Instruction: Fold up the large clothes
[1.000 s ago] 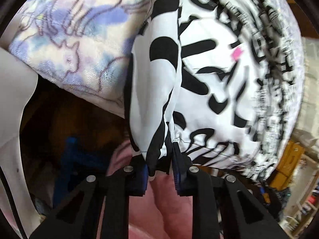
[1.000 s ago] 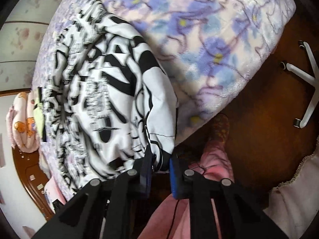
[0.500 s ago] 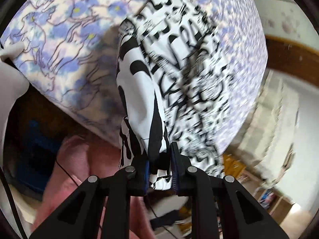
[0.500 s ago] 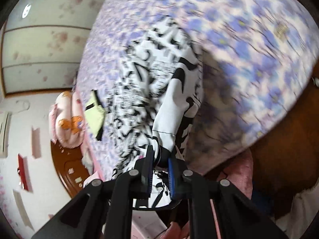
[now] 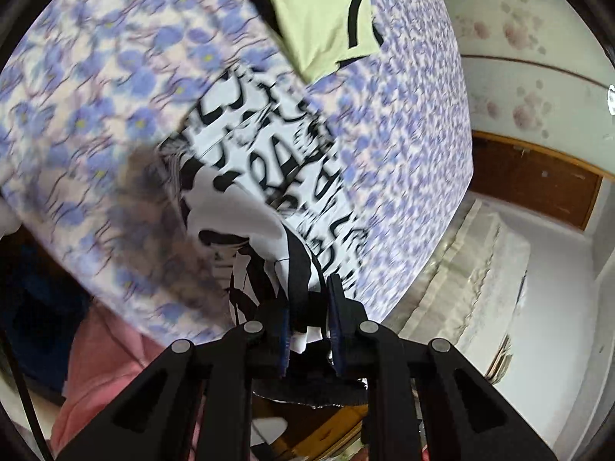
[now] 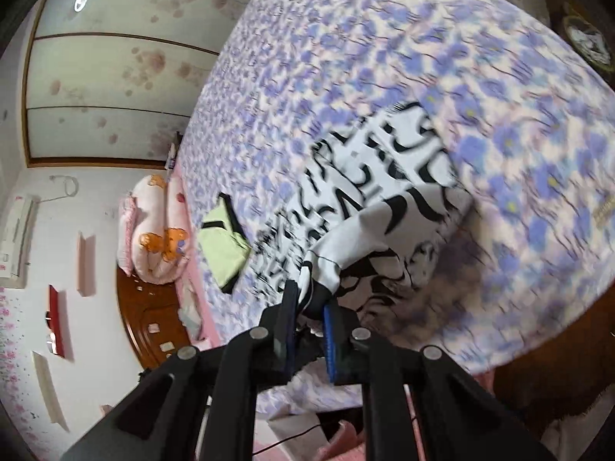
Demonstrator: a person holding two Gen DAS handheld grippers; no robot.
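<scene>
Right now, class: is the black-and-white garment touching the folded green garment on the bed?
Apart. The left wrist view shows flowered bedspread between the black-and-white garment and the folded green garment.

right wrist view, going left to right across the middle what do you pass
pink pillow → folded light green garment → black and white printed garment, its near edge clamped in the right gripper → bare floral bedspread
</scene>
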